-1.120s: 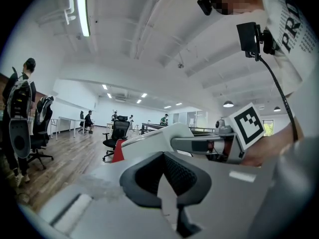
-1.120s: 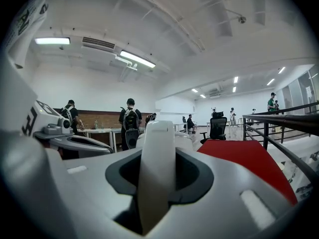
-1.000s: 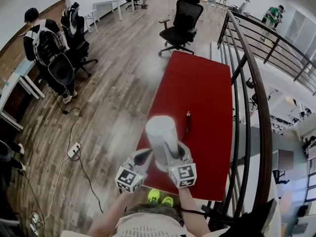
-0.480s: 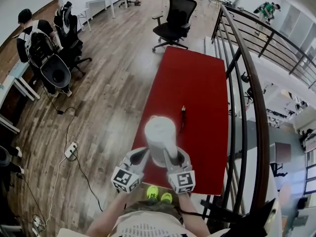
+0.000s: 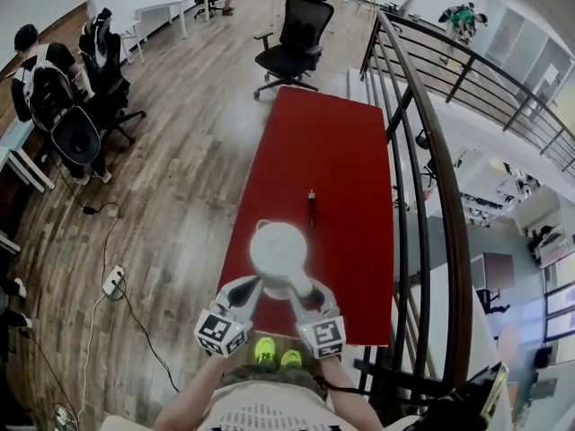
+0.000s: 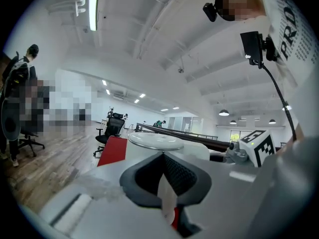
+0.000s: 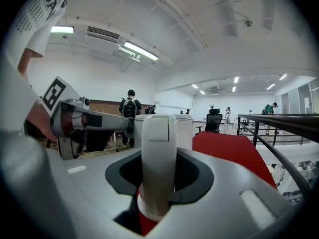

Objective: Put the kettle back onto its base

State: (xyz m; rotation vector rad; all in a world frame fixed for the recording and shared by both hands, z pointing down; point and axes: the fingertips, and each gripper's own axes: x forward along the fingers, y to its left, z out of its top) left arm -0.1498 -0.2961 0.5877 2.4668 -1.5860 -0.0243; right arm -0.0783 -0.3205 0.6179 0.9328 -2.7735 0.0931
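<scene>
Over the near end of the red table (image 5: 334, 151), the left gripper (image 5: 251, 286), jaws together and empty, sits just beside the white kettle (image 5: 278, 249). The right gripper (image 5: 302, 287) clamps the kettle's handle. The kettle is held clear of the table and no base shows, so setting it down is likely all still to do.

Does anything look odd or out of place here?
The white kettle hangs upright above the long red table, its handle clamped in the right gripper. No base shows on the table, only a small dark object. Nothing spilled.
</scene>
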